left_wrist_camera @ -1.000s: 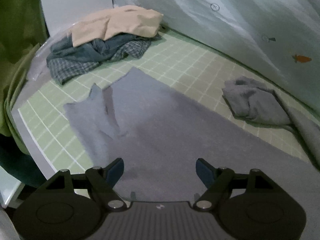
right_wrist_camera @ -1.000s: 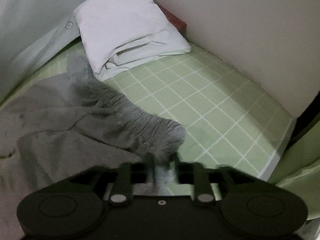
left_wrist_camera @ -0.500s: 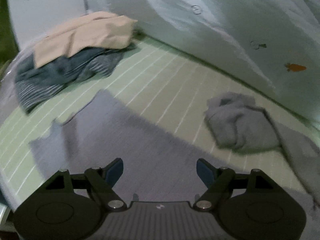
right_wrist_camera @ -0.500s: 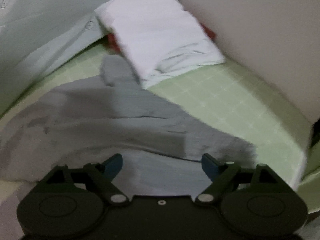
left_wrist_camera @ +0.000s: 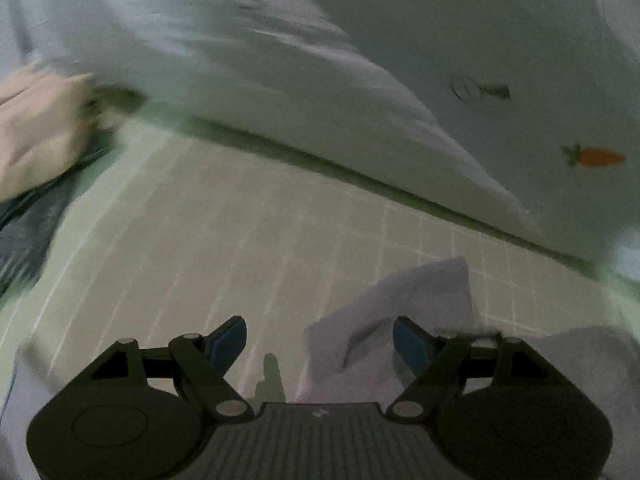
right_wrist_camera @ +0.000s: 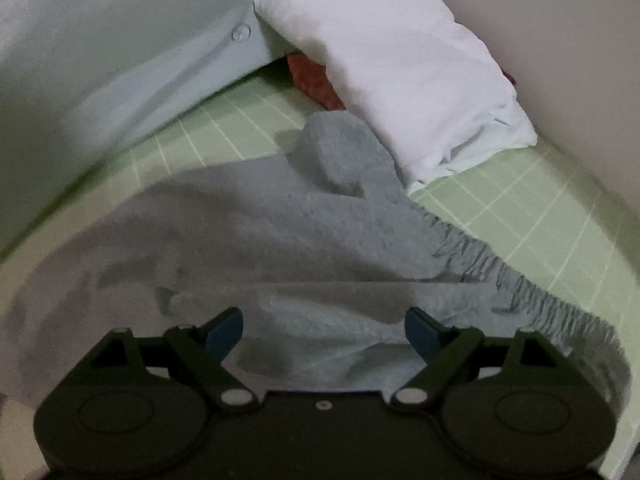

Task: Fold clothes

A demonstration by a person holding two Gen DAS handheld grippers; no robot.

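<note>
Grey garment (right_wrist_camera: 256,240) touching white pillow (right_wrist_camera: 400,76); beige cloth (left_wrist_camera: 36,132) far left.

Right gripper (right_wrist_camera: 323,330) hovered, jaws wide, over a grey sweater (right_wrist_camera: 256,248) spread on a green checked mat (right_wrist_camera: 516,216).

Nothing sat between the blue pads (right_wrist_camera: 420,334); the sweater lay below them, not gripped. One sleeve (right_wrist_camera: 340,152) was folded back near the top, its end just beside a white pillow (right_wrist_camera: 400,64). The ribbed hem (right_wrist_camera: 520,280) ran down the right side. A red item (right_wrist_camera: 312,80) peeked from under the pillow. A pale sheet (right_wrist_camera: 120,60) hung on the left, and a beige wall (right_wrist_camera: 560,40) stood on the right.
</note>
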